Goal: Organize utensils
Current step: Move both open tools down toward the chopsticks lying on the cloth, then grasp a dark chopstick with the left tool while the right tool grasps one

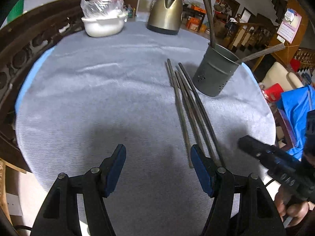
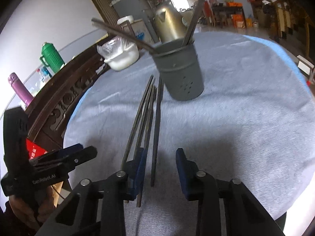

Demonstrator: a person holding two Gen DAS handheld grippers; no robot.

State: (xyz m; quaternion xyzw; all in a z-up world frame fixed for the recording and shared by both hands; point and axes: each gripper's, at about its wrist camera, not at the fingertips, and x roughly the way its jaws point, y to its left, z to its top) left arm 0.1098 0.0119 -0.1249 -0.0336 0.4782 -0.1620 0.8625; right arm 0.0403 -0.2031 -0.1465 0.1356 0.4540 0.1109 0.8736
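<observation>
A: What sat at the left of the table?

B: A white bowl (image 1: 103,26) covered with plastic, at the far edge of the grey cloth (image 1: 98,98), and a brass-coloured kettle (image 1: 166,13) to its right. Nearer, the left gripper (image 1: 158,169) pointed steeply down at the cloth, jaws spread apart, with only bare cloth between its blue pads (image 1: 116,169).

A: And the chopsticks?

B: Four loose chopsticks (image 1: 189,106) lay side by side on the cloth, just right of that gripper; their near ends ran behind its right finger. Their far ends lay just beside the grey perforated holder (image 1: 215,72), which stood upright with more chopsticks (image 1: 208,13) leaning in it.

A: The right hand?

B: A hand (image 1: 291,210) at the lower right edge held the right gripper (image 2: 160,169), tilted down over the loose chopsticks' near ends. Its jaws stood partly apart, one chopstick (image 2: 155,137) lying between the pads, unpinched; the others passed by the left pad (image 2: 140,169).
</observation>
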